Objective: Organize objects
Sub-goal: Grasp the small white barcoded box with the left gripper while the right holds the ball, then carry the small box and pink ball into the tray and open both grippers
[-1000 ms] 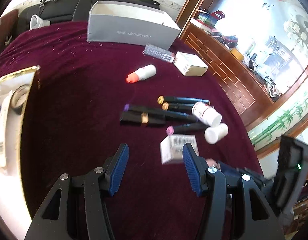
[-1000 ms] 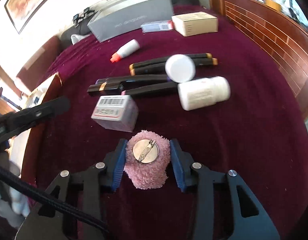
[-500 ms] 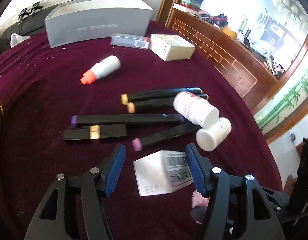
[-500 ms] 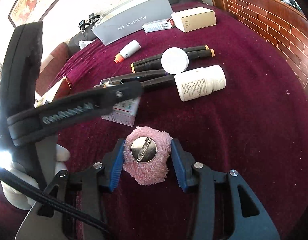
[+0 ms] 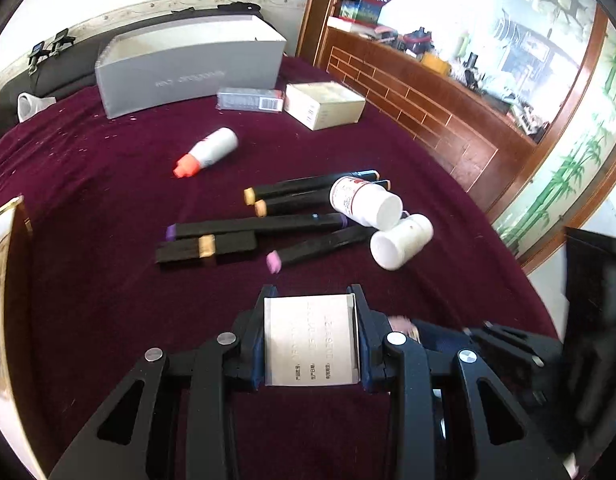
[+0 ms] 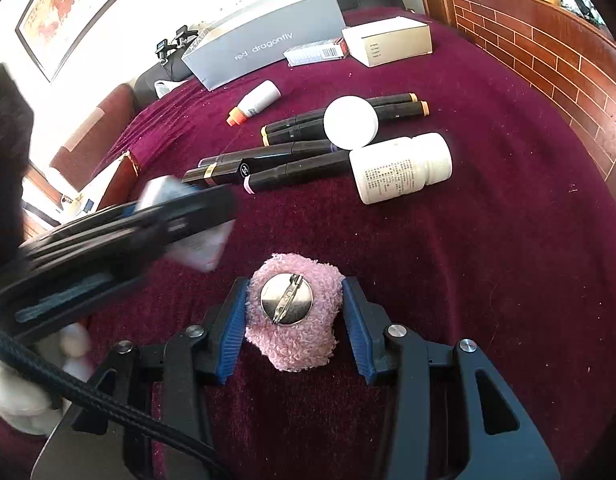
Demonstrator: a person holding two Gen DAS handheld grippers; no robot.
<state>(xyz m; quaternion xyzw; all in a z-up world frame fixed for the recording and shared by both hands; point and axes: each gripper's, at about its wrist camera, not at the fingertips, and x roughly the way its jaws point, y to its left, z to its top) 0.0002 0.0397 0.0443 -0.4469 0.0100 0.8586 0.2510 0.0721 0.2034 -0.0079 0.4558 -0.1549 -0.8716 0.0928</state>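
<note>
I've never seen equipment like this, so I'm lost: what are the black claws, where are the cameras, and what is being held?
No robot: a person holds a hand-held gripper in each hand, each carrying a fisheye camera looking along its fingers. In the left view, the left hand-held gripper has just been closing, and its pads now clamp a small white box. In the right view, the right hand-held gripper holds a fluffy pink brooch. On the dark red cloth lie markers, white bottles and a grey box.
</note>
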